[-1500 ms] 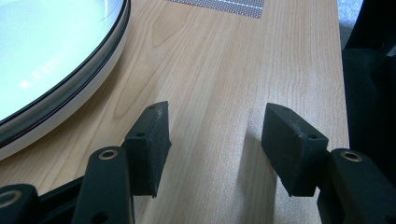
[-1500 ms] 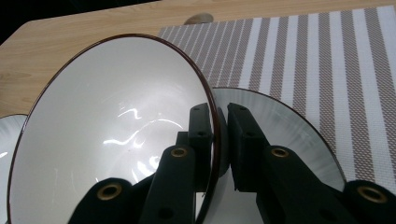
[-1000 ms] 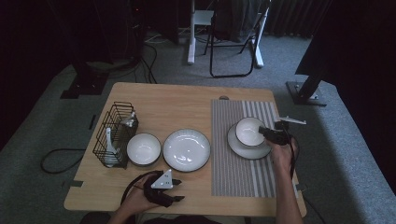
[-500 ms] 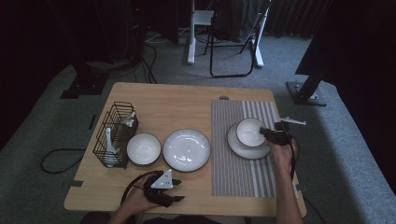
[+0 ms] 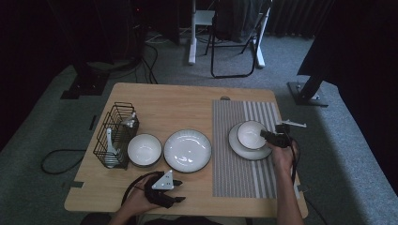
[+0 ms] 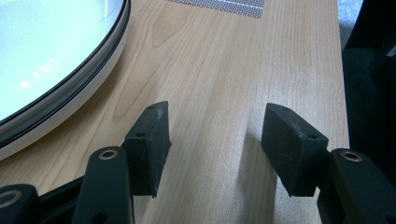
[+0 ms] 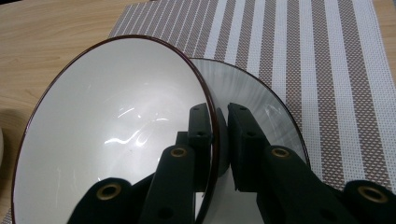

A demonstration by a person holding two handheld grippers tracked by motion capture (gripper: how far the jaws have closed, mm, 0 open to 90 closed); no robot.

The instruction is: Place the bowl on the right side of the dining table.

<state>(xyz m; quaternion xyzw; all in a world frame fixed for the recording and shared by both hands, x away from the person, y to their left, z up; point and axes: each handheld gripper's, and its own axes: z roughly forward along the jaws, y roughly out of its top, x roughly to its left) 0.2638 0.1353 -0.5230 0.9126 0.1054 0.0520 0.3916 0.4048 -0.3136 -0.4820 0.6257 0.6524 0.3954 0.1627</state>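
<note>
Pinching the near rim of a white bowl (image 5: 251, 134) with my right gripper (image 5: 268, 136), I have one jaw inside the bowl and one outside its wall. The bowl sits on a white plate (image 5: 241, 147) with a dark rim, and the plate lies on a striped placemat (image 5: 241, 178) at the right of the wooden table (image 5: 187, 101). My left gripper (image 5: 178, 191) rests low near the table's front edge, jaws spread apart with nothing between them, just in front of a large white plate (image 5: 187, 150). Left of that plate stands a second bowl (image 5: 144, 150), beside a black wire basket (image 5: 112, 136).
</note>
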